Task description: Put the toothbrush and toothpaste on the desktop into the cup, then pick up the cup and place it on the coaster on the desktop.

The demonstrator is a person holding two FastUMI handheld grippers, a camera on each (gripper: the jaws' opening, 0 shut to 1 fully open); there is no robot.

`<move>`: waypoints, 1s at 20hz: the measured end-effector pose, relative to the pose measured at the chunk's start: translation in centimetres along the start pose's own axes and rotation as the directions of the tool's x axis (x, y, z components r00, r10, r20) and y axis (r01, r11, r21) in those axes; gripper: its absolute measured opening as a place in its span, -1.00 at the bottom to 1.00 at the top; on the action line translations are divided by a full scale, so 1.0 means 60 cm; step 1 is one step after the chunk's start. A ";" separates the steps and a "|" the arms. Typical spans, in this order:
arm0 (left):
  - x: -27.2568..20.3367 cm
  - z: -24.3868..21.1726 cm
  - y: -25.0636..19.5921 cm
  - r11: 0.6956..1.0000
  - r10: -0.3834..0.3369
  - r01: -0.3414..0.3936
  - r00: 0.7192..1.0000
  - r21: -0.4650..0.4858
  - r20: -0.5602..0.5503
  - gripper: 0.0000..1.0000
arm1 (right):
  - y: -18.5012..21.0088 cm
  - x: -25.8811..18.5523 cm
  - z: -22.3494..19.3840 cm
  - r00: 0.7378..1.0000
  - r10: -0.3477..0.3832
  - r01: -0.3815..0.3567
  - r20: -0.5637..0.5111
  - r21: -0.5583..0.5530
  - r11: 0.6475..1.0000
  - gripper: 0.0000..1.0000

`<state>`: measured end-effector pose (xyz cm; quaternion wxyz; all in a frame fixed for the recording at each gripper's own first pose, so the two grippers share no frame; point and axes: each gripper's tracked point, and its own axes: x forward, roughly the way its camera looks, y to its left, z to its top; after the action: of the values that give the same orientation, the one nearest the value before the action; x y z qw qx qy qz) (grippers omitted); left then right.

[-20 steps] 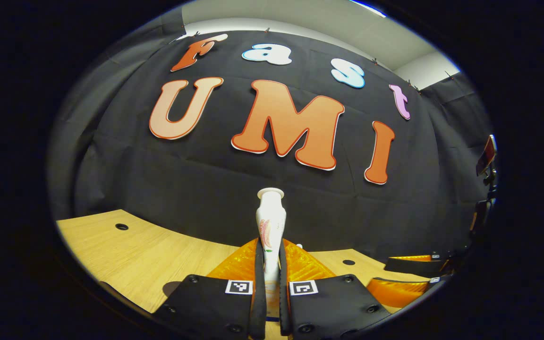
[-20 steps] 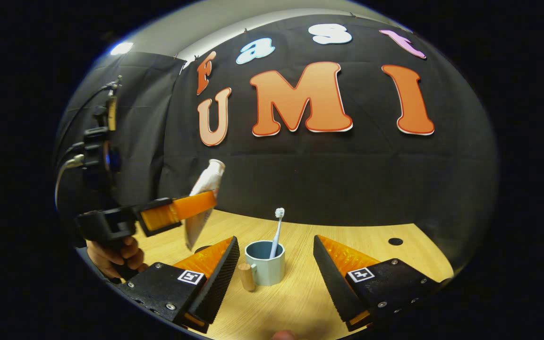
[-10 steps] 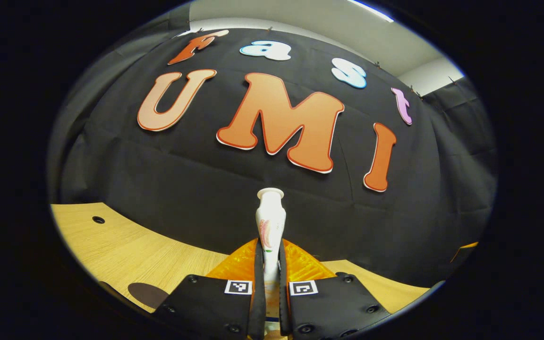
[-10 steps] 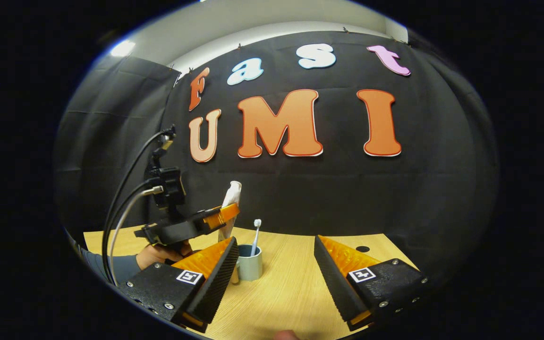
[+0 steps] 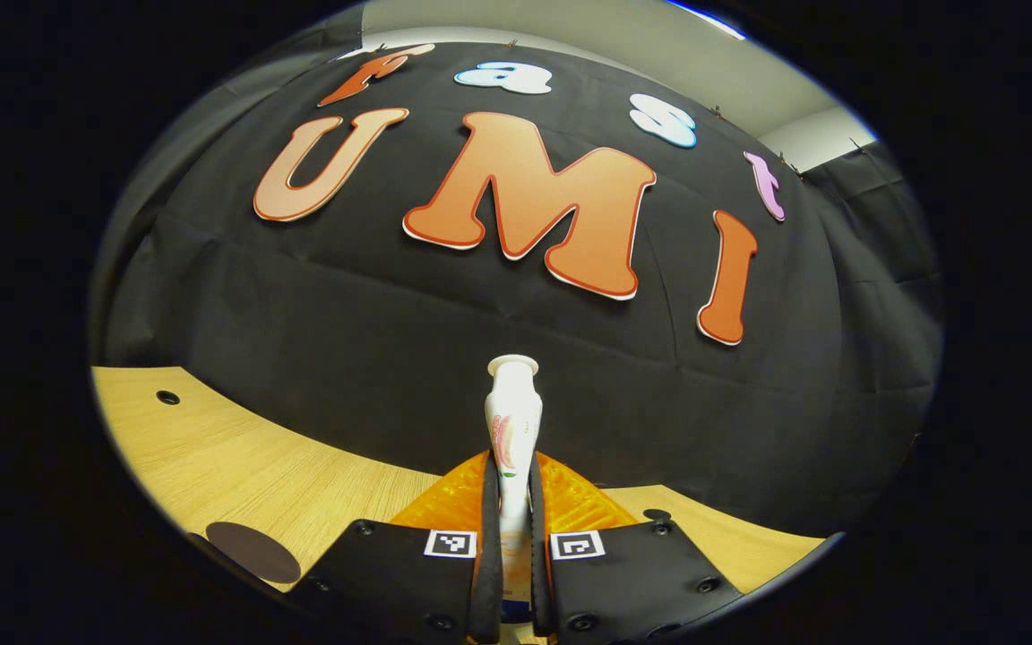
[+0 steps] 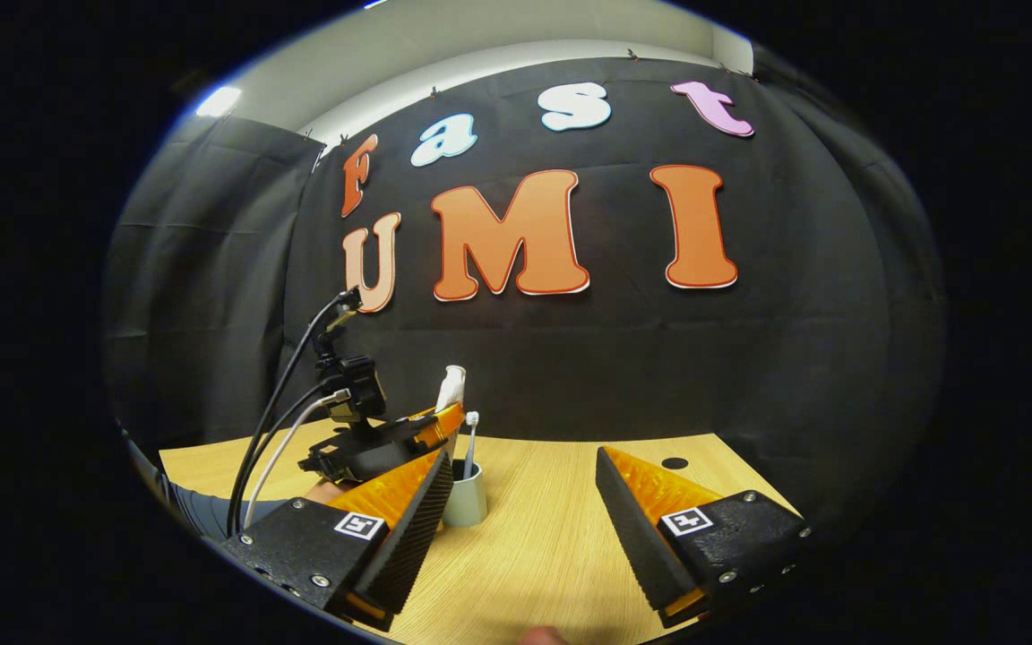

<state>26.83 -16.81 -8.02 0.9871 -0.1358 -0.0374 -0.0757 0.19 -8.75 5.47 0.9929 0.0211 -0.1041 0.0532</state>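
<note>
Above the cup w/ the toothbrush standing in it, the toothpaste is upright, clamped in the left tongs, coaster on the worktop nearby, right tongs wide apart, holding nothing.

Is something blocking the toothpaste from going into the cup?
Nothing visible blocks it. The left tongs hold the toothpaste by the cup; inside, the toothbrush leans but leaves room.
</note>
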 end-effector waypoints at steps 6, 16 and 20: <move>-0.002 -0.018 -0.001 1.000 0.011 -0.011 1.000 0.017 -0.001 -0.62 | 0.003 -0.001 -0.003 1.000 0.002 -0.002 -0.004 0.007 1.000 0.94; -0.013 -0.070 0.007 1.000 -0.002 0.003 0.994 0.009 -0.105 -0.51 | 0.006 0.003 -0.023 0.999 -0.004 0.004 -0.034 -0.004 1.000 0.94; -0.023 -0.079 0.003 1.000 -0.016 0.018 0.991 0.010 -0.134 -0.43 | 0.007 0.005 -0.026 0.999 -0.003 0.003 -0.042 -0.003 1.000 0.94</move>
<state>25.74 -17.73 -12.78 0.9875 -0.1247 0.0274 -0.0929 0.77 -8.25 4.01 0.9950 0.0187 -0.0832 0.0521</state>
